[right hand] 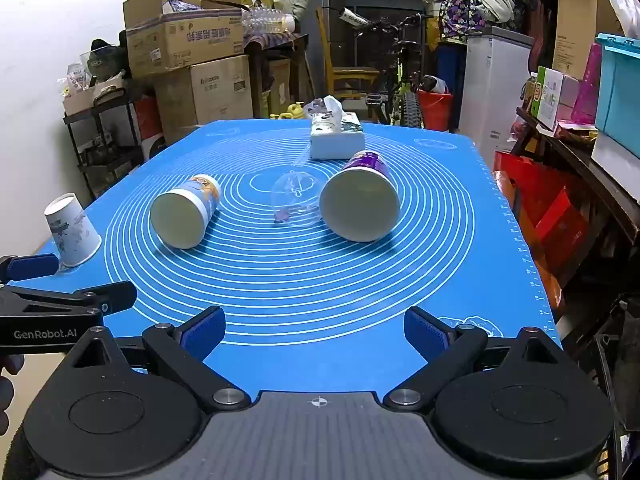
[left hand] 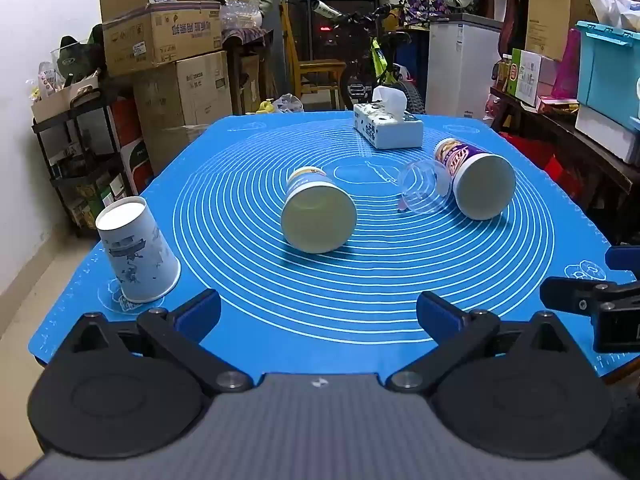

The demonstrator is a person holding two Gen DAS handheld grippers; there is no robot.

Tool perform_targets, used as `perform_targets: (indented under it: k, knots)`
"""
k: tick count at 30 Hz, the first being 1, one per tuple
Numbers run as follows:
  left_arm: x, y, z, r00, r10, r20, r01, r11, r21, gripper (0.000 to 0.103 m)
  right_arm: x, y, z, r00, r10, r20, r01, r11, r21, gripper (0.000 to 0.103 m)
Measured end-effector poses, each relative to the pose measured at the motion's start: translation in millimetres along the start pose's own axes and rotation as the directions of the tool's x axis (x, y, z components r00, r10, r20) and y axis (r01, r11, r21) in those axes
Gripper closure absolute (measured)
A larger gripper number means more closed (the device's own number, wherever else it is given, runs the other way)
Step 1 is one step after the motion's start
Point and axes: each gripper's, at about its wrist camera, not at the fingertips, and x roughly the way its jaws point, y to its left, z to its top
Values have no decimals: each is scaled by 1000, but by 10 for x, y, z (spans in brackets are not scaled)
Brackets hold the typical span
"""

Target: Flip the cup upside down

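A white-and-blue paper cup (left hand: 136, 250) (right hand: 72, 230) stands upside down at the mat's left edge. A blue-and-orange cup (left hand: 318, 210) (right hand: 184, 212) lies on its side mid-mat, mouth toward me. A purple cup (left hand: 476, 178) (right hand: 362, 200) lies on its side to the right, mouth toward me. A clear plastic cup (left hand: 424, 192) (right hand: 296, 200) lies beside it. My left gripper (left hand: 318, 312) is open and empty near the mat's front edge, and part of it shows in the right wrist view (right hand: 60, 300). My right gripper (right hand: 316, 328) is open and empty, and its edge shows at the right of the left wrist view (left hand: 592, 300).
A tissue box (left hand: 388, 126) (right hand: 338, 138) sits at the back of the blue mat (left hand: 360, 300) (right hand: 320, 280). Stacked cardboard boxes (left hand: 168, 52) stand left of the table. A bicycle (left hand: 376, 64) and shelves with bins (left hand: 600, 88) stand behind and right.
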Motion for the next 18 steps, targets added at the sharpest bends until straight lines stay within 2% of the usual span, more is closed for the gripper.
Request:
perform_targets:
  k: [7, 18]
  knots:
    - [4, 58, 22, 1000, -8, 4, 9, 1000, -14, 0, 3, -4, -1, 1000, 4, -3, -4, 1000, 0, 7]
    - [42, -63, -16, 1000, -1, 2, 1, 1000, 10, 0, 8, -13, 1, 1000, 3, -4, -3, 1000, 1, 7]
